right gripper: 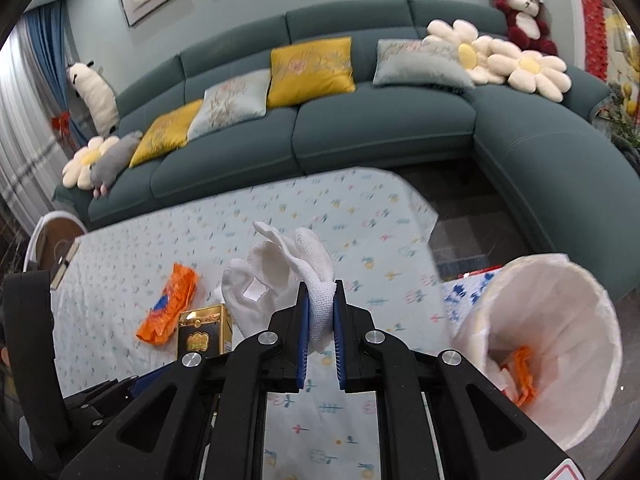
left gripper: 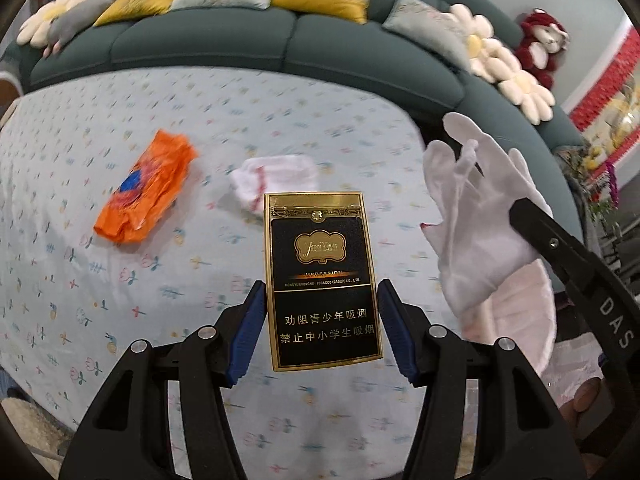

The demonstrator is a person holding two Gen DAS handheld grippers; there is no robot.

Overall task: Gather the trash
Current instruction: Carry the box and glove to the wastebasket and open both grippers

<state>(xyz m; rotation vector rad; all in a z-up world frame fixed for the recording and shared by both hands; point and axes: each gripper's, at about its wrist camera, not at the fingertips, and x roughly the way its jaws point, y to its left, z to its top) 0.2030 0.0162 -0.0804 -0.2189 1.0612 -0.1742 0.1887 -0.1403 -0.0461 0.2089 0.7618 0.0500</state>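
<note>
Two loads up: my left gripper (left gripper: 322, 320) clamps the cigarette pack (left gripper: 322, 280), right gripper (right gripper: 320, 332) pinches the white glove (right gripper: 288, 276). I'd centre each over the right-hand bin (right gripper: 560, 280) before releasing.

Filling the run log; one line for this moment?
left gripper: holds cigarette pack | right gripper: holds white glove | bin: right

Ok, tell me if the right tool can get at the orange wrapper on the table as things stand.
Probably not yet: the right tool is shut on a white glove, so its jaws are full. The wrapper lies uncovered on the table.
</note>
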